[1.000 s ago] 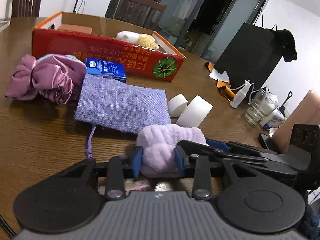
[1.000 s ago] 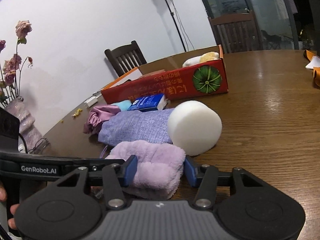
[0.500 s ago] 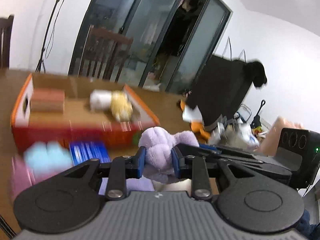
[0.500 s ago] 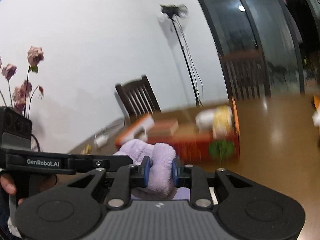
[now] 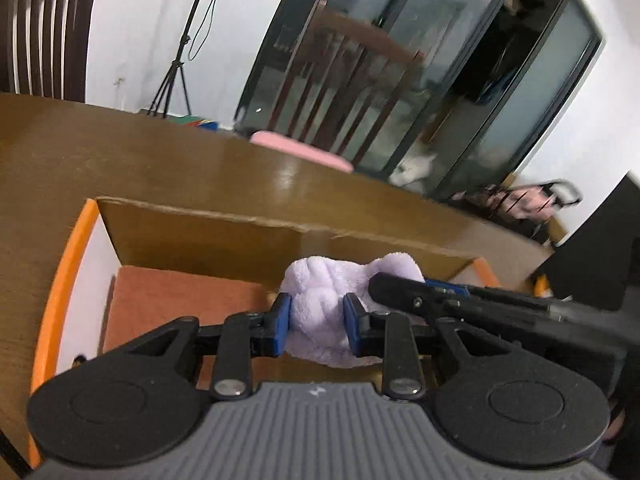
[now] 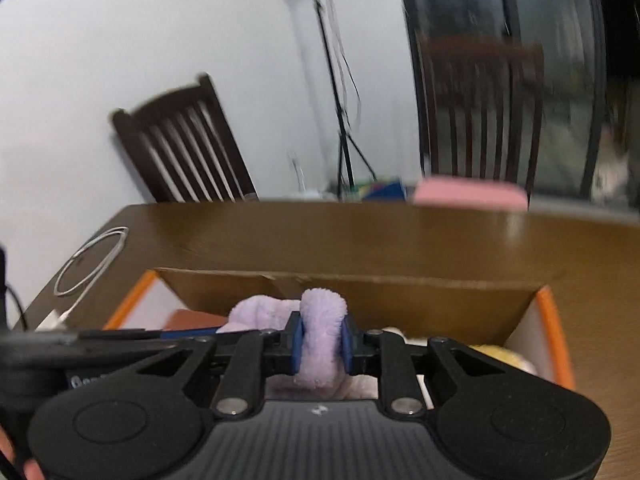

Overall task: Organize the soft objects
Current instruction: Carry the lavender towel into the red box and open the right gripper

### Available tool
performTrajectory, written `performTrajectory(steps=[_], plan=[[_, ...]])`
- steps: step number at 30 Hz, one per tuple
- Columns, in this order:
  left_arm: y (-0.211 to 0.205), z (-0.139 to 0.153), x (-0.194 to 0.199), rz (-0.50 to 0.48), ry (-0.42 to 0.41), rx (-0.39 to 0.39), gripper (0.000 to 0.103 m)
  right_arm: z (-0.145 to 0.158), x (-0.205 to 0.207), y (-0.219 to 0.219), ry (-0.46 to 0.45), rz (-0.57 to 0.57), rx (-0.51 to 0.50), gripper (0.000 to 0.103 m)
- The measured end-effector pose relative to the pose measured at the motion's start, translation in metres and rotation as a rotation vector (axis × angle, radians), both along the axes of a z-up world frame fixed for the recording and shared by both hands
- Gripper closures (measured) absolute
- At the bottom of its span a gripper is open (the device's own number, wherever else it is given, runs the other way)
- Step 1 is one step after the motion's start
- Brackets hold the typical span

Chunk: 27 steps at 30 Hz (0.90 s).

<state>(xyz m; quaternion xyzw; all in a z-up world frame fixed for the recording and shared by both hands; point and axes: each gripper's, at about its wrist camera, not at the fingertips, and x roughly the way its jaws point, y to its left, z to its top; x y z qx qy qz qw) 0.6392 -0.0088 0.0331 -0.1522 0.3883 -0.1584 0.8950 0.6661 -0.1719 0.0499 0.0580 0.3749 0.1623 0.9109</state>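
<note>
— Where was the fluffy lilac cloth [image 5: 320, 312] when you looked?

— Off the wooden table [image 5: 120, 160], held up over the open cardboard box [image 5: 200, 236] with the orange rim. Both tools had hold of it at once. The left gripper [image 5: 316, 326] had its blue pads [image 5: 281, 324] pressed into one bunched end, and the right gripper [image 6: 320, 344] pinched a fold at the other end.

— So neither one stood apart?

— No. Each was clamped on the cloth, and the plush bulged out above and below the pads. The right one's jaws had just been closing further, with the fold squeezed thin between them; the left one's jaws had narrowed a little as well, on a thicker wad.

— Could you see one tool from the other?

— Yes. From the left gripper's side the right one came in as a long black bar from the right, its tip against the far side of the cloth. From the right gripper's side the left tool lay across the near left.

— What was in the box?

— A rust-coloured flat piece [image 5: 180, 304] on the floor at the left end, and something pale yellow and soft [image 6: 500, 356] at the right end, mostly hidden behind the tool. I couldn't tell whether the cloth touched anything inside.

— And beyond it?

— Bare table past the far wall of the box, a loop of white cable [image 6: 92, 260] on the far left, and dark wooden chairs [image 6: 184, 144], one with a pink cushion [image 6: 468, 194]. Much of that was blurred.
</note>
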Motion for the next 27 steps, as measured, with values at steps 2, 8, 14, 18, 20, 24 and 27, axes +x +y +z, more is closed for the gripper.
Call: performTrajectory(steps=[2, 8, 14, 18, 20, 24, 27], plan=[[-0.003, -0.007, 0.007, -0.002, 0.052, 0.020, 0.075, -0.017, 0.012, -0.001, 0.050, -0.007, 0.000, 0.085], [0.002, -0.013, 0.019, 0.005, 0.099, -0.008, 0.076, -0.038, 0.017, -0.002, 0.085, -0.006, -0.017, 0.086], [0.008, 0.017, -0.008, 0.024, -0.003, 0.066, 0.050, -0.022, 0.006, -0.005, 0.051, -0.017, -0.019, 0.071], [0.017, 0.062, -0.045, 0.028, -0.097, 0.079, 0.043, 0.022, -0.021, -0.011, -0.033, -0.034, -0.020, 0.046], [0.019, 0.084, -0.070, 0.029, -0.155, 0.099, 0.038, 0.047, -0.044, -0.020, -0.072, -0.019, -0.016, 0.046], [0.024, 0.124, -0.141, 0.015, -0.313, 0.166, 0.028, 0.090, -0.100, -0.040, -0.144, -0.021, -0.050, 0.038], [0.023, 0.139, -0.195, -0.014, -0.389, 0.196, 0.023, 0.112, -0.151, -0.056, -0.208, 0.001, -0.051, 0.032]])
